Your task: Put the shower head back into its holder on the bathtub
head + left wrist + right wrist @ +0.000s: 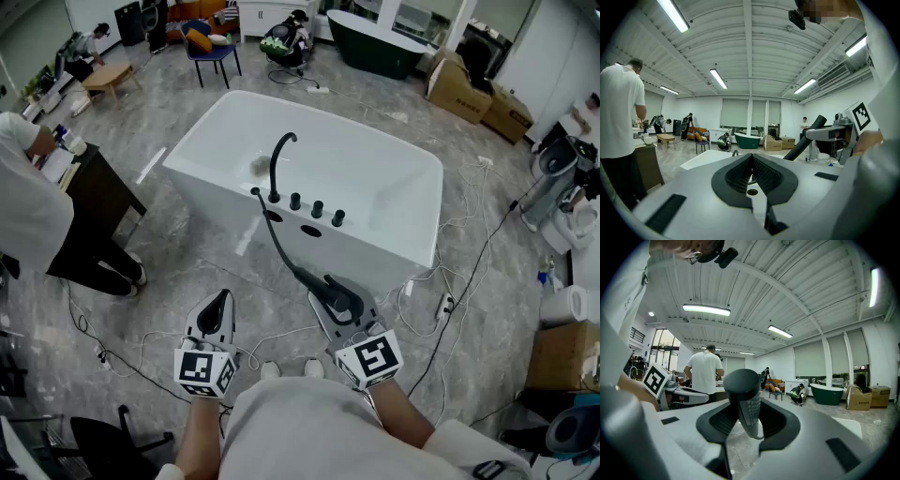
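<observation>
The white bathtub (211, 192) stands in the middle of the head view, with a black faucet (278, 161) and a row of black knobs (317, 208) on its near rim. A dark oval holder opening (310, 230) sits just below the knobs. A black hose (277, 242) runs from the rim down to the black shower head (330, 289). My right gripper (336, 298) is shut on its handle, short of the tub's near wall. In the right gripper view the shower head (743, 385) stands upright between the right gripper's (743, 417) pads. My left gripper (217, 302) (750, 161) is shut and empty.
A person in a white shirt (28, 206) stands at a dark desk (98, 187) on the left. Cables and a power strip (445, 305) lie on the floor right of the tub. Cardboard boxes (469, 89), a blue chair (211, 49) and a dark green tub (375, 47) are farther back.
</observation>
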Available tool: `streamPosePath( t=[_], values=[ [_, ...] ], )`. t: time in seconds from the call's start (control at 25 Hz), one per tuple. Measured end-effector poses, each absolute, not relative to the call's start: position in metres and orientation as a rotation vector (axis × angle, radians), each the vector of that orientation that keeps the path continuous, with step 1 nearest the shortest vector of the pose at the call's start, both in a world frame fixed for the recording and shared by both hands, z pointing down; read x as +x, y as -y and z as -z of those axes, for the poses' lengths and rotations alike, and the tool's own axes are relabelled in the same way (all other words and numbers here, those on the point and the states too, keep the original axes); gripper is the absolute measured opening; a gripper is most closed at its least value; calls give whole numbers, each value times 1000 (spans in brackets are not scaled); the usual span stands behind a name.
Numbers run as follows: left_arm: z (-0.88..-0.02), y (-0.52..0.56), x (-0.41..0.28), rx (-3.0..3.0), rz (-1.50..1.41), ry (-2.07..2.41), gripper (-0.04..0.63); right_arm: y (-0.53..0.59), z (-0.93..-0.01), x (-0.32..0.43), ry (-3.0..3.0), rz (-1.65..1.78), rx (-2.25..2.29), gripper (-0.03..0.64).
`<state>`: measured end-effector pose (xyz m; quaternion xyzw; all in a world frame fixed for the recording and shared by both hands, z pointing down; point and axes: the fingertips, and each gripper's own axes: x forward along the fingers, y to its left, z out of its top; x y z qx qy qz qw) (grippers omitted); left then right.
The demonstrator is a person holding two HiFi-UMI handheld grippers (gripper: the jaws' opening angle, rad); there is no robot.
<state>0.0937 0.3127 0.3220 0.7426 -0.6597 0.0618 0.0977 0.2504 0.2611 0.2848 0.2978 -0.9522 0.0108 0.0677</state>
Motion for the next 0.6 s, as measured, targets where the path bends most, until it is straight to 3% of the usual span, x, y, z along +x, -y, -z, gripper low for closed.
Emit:
streamPosePath(
  t=[0.6],
  values=[
    [-316,-319,83,2246,-155,1922,12,-266,-286,242,2857,-58,933,146]
  ],
)
